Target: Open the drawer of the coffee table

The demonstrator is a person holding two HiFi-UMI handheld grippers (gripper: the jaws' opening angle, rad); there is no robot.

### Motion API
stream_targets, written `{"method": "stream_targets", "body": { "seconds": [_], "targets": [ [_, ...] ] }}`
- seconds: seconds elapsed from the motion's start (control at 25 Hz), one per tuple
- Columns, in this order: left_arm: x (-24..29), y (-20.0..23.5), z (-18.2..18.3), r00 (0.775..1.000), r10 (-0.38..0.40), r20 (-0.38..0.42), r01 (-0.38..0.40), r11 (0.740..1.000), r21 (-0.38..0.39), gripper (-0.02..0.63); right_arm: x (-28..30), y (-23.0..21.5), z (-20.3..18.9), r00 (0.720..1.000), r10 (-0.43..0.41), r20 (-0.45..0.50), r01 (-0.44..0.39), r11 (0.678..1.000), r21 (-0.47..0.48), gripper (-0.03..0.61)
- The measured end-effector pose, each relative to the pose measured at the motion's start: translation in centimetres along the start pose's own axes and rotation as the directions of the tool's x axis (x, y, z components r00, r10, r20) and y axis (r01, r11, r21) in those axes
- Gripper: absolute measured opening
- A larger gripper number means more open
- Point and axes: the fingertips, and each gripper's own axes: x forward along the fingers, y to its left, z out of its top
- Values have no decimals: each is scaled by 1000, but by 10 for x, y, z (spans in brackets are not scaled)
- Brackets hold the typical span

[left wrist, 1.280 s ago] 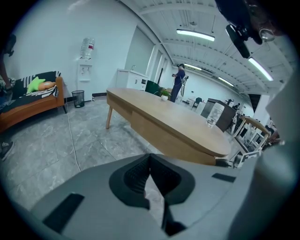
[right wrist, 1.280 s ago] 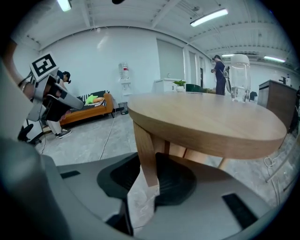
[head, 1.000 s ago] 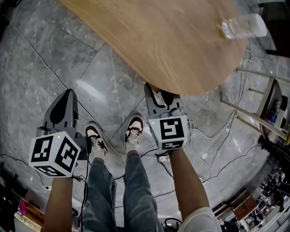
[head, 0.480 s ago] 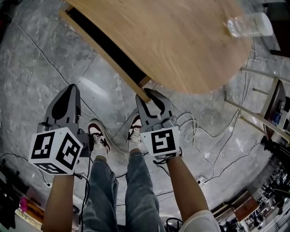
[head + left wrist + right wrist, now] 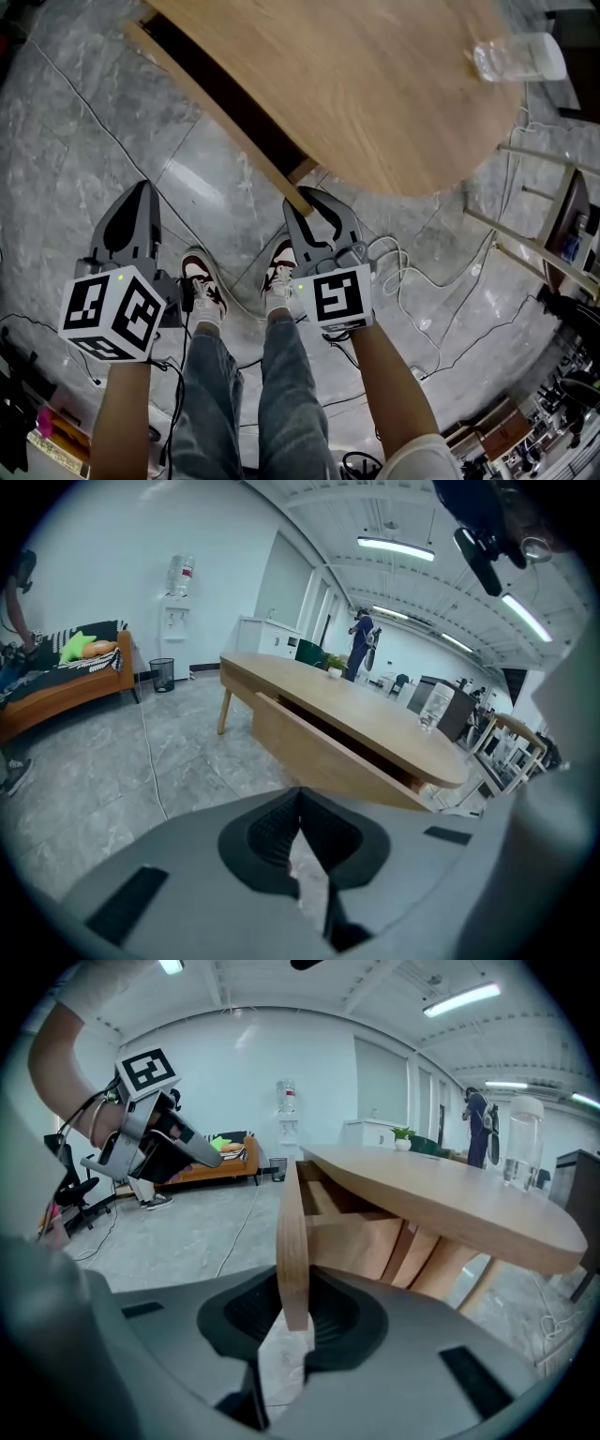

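Observation:
The oval wooden coffee table (image 5: 375, 94) fills the top of the head view. Its drawer stands pulled out, the long front panel (image 5: 216, 117) clear of the tabletop with a dark gap behind it. My right gripper (image 5: 314, 204) is shut on the near end of that panel. In the right gripper view the panel (image 5: 292, 1232) runs edge-on between the pads of my right gripper (image 5: 292, 1314). My left gripper (image 5: 139, 192) hangs over the floor at the left, well apart from the drawer, its jaws shut on nothing (image 5: 299, 799).
A clear glass (image 5: 518, 56) lies on the tabletop at the far right. Cables (image 5: 412, 281) trail over the grey marble floor near the person's shoes (image 5: 202, 281). A wooden stool frame (image 5: 553, 216) stands at the right, an orange sofa (image 5: 66, 682) farther off.
The drawer has come out from under the tabletop, pulled by my right gripper, which moved left and toward the person. The left gripper has stayed where it was.

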Motion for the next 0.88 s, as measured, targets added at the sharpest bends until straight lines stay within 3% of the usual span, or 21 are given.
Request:
{"method": "stream_targets", "body": {
  "seconds": [0.32, 0.88],
  "targets": [
    [1, 2, -8, 1000, 0, -16, 0, 1000, -2, -9, -2, 5, 2, 999, 41, -28, -43, 998, -53, 71],
    [7, 2, -12, 1000, -1, -25, 1, 1000, 0, -9, -2, 14, 2, 998, 51, -30, -52, 997, -57, 71]
  ]
}}
